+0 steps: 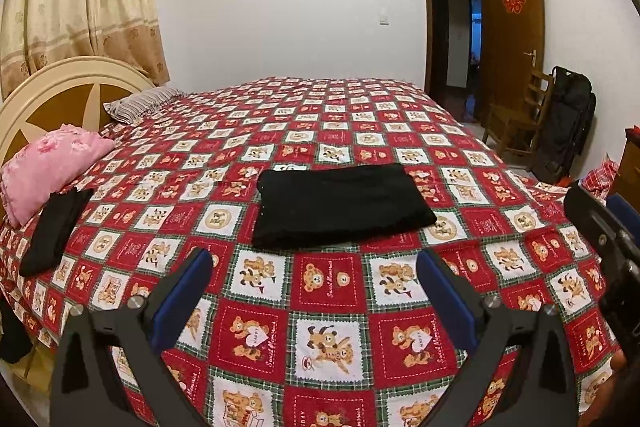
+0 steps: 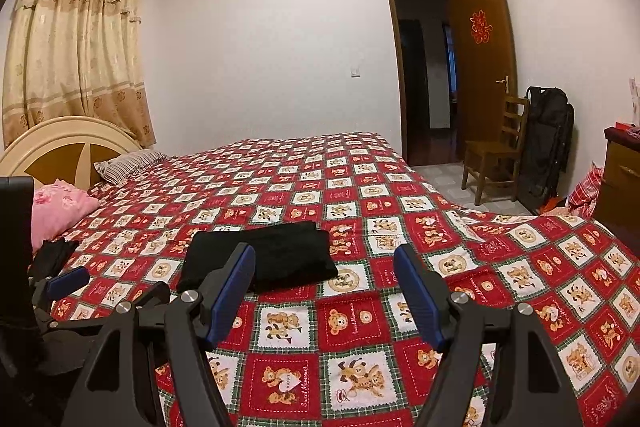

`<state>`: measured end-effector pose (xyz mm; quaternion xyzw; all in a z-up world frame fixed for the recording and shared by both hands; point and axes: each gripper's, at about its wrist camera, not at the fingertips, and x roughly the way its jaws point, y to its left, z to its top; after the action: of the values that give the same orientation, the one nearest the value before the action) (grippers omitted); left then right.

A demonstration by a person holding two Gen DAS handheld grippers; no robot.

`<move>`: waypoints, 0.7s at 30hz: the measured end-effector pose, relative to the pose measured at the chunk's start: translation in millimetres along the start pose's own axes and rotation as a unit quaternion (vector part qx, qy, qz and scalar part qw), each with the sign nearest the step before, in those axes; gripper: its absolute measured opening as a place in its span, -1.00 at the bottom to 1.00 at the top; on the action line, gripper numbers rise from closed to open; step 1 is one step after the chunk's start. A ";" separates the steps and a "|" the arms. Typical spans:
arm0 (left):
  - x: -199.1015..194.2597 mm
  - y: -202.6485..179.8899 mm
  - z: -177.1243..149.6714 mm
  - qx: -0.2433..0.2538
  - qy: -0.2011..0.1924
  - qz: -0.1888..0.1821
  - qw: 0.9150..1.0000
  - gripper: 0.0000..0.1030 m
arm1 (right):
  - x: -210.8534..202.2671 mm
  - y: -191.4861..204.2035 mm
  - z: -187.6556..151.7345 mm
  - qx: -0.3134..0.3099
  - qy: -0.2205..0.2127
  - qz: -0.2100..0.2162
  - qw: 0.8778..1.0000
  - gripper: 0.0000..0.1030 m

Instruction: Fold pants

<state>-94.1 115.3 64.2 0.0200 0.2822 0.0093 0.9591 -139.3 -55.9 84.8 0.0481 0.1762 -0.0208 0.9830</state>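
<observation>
Left wrist view shows the left gripper (image 1: 314,267) nearest, low over the bed (image 1: 332,339), with its two blue fingers wide apart and nothing between them. Right wrist view shows the right gripper (image 2: 324,261) the same way, fingers apart and empty, hanging above the red bear blanket. Just past both grippers lie the black pants (image 1: 340,205), folded into a flat, neat block in the middle of the bed. No gripper touches the pants. Off to the left, near the side of the bed, lies another dark cloth (image 1: 54,227), long and a bit messy. Its far end touches a pink pillow (image 1: 52,163). Farther along is a striped pillow (image 1: 140,103) next to the round cream headboard (image 1: 60,87). Behind that hang tan curtains (image 1: 84,3). On the far right side, a wooden chair (image 2: 494,155) stands on the floor with a black bag (image 2: 548,143) just beside it. A brown door (image 2: 482,63) stands open, with a red paper sign on it.
</observation>
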 end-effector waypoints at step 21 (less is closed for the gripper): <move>-5.1 -5.9 1.5 0.012 -0.030 0.006 0.999 1.00 | -7.7 -2.2 2.0 -0.002 -0.027 -0.013 1.000 0.42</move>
<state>-97.6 109.2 68.0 0.0338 0.2534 0.0109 0.9667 -145.9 -58.1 89.2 0.0432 0.1501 -0.0349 0.9871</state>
